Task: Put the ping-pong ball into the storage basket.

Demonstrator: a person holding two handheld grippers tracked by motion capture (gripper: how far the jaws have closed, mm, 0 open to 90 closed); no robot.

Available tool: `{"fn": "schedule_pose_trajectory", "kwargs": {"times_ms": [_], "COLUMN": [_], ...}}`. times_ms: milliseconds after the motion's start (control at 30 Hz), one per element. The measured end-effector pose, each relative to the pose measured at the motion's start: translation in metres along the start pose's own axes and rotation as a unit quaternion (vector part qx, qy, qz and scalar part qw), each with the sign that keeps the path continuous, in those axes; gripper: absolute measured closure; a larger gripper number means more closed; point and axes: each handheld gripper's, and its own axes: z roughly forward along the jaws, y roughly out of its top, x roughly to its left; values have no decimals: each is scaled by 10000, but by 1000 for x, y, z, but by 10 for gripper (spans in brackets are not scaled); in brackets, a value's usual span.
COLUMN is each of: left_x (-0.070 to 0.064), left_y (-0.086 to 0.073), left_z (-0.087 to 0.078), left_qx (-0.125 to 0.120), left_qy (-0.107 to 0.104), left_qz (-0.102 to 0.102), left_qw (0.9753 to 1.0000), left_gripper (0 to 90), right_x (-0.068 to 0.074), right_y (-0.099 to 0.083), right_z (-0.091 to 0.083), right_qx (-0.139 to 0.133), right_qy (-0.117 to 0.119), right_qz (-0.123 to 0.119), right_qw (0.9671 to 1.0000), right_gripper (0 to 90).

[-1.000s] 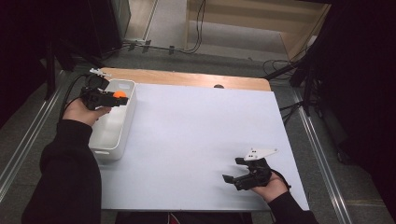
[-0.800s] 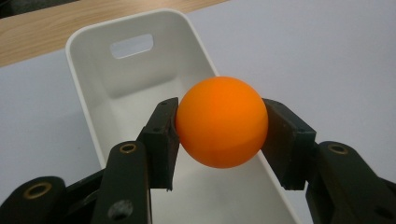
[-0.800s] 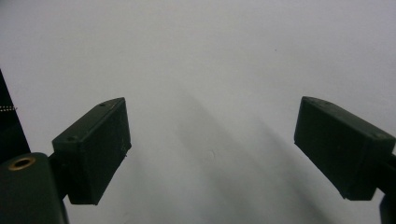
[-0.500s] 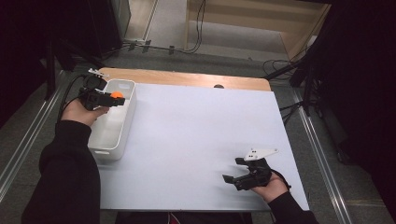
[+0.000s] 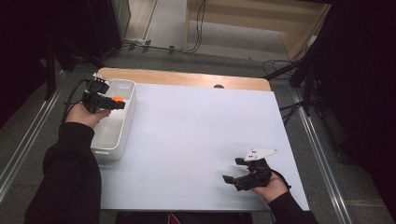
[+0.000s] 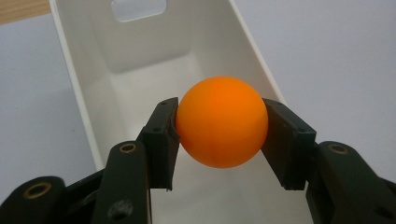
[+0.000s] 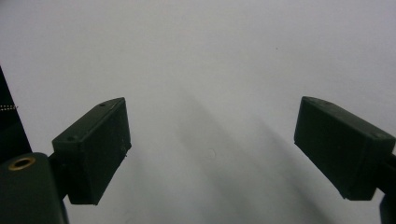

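Orange ball (image 6: 221, 121): clamped between the jaws of the left gripper (image 5: 113, 103), held directly above the open white bin (image 6: 140, 70); right gripper (image 5: 233, 179), jaws apart and empty, well away from the bin.

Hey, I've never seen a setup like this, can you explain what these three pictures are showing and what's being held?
A person holds a black two-jaw clamp tool in each hand at a white-topped table. One picture looks down from above; the other two come from cameras riding on each tool. The left gripper is shut on a small orange ball, held over a white plastic bin at the table's left. The right gripper is open and holds nothing, low over bare tabletop.
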Motion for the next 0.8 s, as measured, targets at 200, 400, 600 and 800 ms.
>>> {"fn": "schedule_pose_trajectory", "kwargs": {"times_ms": [200,400,600,800], "left_x": [0,-1,-1,-2], "left_y": [0,0,2,4], "left_z": [3,1,-5,-15], "left_qx": [75,13,-159,-266], "left_qy": [36,-32,-74,-186], "left_qz": [44,35,-4,-18], "left_qw": [10000,10000,9998,9995], "left_gripper": [501,463,421,394], "right_x": [0,0,0,0], "right_y": [0,0,0,0], "right_z": [0,0,0,0], "right_qx": [2,7,5,-6], "right_qy": [4,5,6,-9], "right_qz": [-7,-19,-16,-6], "right_qw": [10000,10000,10000,10000], "right_gripper": [95,94,95,95]}}
